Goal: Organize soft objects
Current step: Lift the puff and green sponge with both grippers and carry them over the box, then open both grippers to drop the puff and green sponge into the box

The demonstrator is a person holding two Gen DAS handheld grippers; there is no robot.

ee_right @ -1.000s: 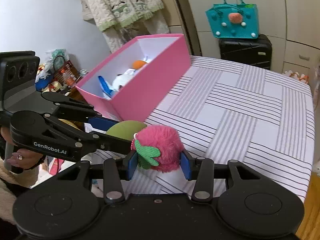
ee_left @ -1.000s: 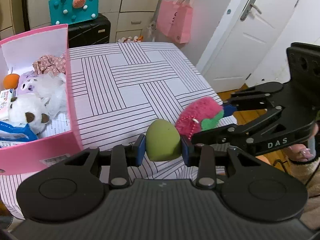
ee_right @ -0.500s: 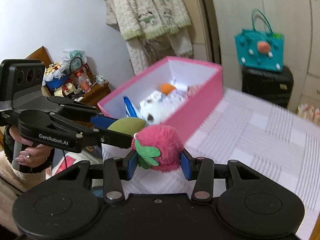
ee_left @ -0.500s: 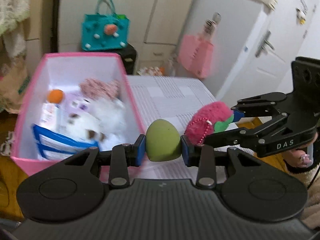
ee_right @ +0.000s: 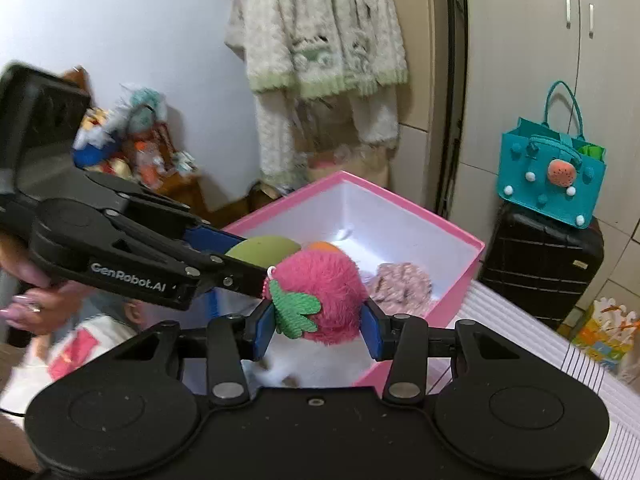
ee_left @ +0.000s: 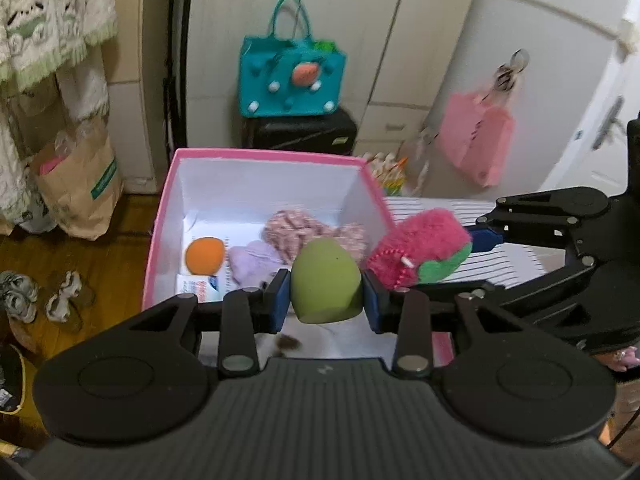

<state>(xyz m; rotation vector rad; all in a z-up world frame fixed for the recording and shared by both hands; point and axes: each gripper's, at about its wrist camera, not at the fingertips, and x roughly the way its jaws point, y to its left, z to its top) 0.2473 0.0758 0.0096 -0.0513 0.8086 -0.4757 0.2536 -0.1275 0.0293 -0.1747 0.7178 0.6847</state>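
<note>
A green egg-shaped sponge (ee_left: 326,282) is being held across its middle by the left tongs (ee_left: 326,294), and a fuzzy pink strawberry plush (ee_right: 318,296) is being pinched at its sides by the right tongs (ee_right: 318,326). Both are being carried above the open pink box (ee_left: 266,154), which is sitting on the striped bench (ee_right: 532,320); the plush is being kept nearer the box's right wall.

Both pieces are being judged light and compressible. The sponge is looking smooth and springy, so a grip around its widest part is being favoured, since its tapered tip could squirt free. The plush is being judged grippy through its pile; its green felt leaf (ee_right: 296,314) and bead loop are being treated as poor holds.

In the box, an orange ball (ee_left: 205,255), a lilac soft toy (ee_left: 256,260) and a pink knitted piece (ee_left: 304,228) are being shown. The near part of the box floor is being hidden by the tongs' bodies, where only a white furry patch is being glimpsed. The background is being blurred by motion.
</note>
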